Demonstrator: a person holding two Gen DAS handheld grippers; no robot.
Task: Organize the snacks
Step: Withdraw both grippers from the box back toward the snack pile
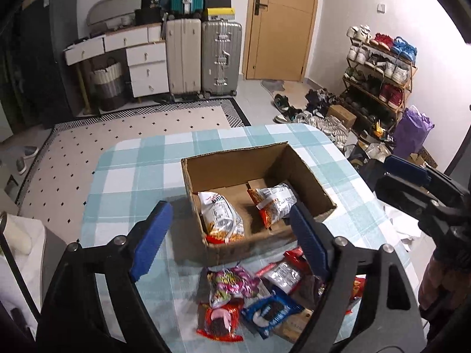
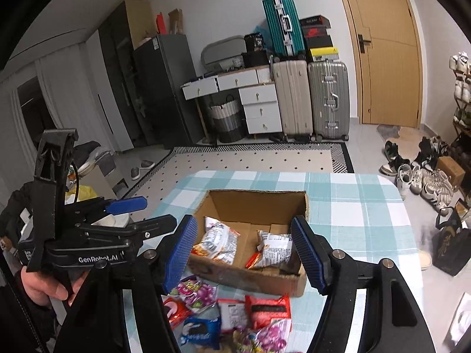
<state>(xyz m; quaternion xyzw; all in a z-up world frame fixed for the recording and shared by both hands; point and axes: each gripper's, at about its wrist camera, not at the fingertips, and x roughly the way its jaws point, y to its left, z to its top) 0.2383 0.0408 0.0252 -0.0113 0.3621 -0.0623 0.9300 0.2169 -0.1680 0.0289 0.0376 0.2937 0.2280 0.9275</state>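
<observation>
An open cardboard box (image 1: 309, 176) (image 2: 306, 200) stands on the checked table and holds two white-and-orange snack bags (image 1: 220, 217) (image 1: 273, 203) (image 2: 216, 239) (image 2: 272, 247). A pile of loose snack packets (image 1: 250, 297) (image 2: 229, 314) lies on the table in front of the box, among them a purple bag (image 1: 232, 282), a blue packet (image 1: 270, 311) and a red packet (image 2: 266, 309). My left gripper (image 1: 229, 241) is open and empty above the pile. My right gripper (image 2: 245, 253) is open and empty above the box's near edge. Each gripper shows in the other's view, the right one (image 1: 412, 182) and the left one (image 2: 129, 211).
The table (image 1: 132, 170) has a blue-white checked cloth. Beyond it lie a dotted rug (image 1: 132, 123), suitcases (image 1: 203, 58), a white drawer unit (image 1: 144, 64), a wooden door (image 1: 282, 23) and a shoe rack (image 1: 379, 70) with shoes on the floor. A purple bag (image 1: 412, 132) stands at right.
</observation>
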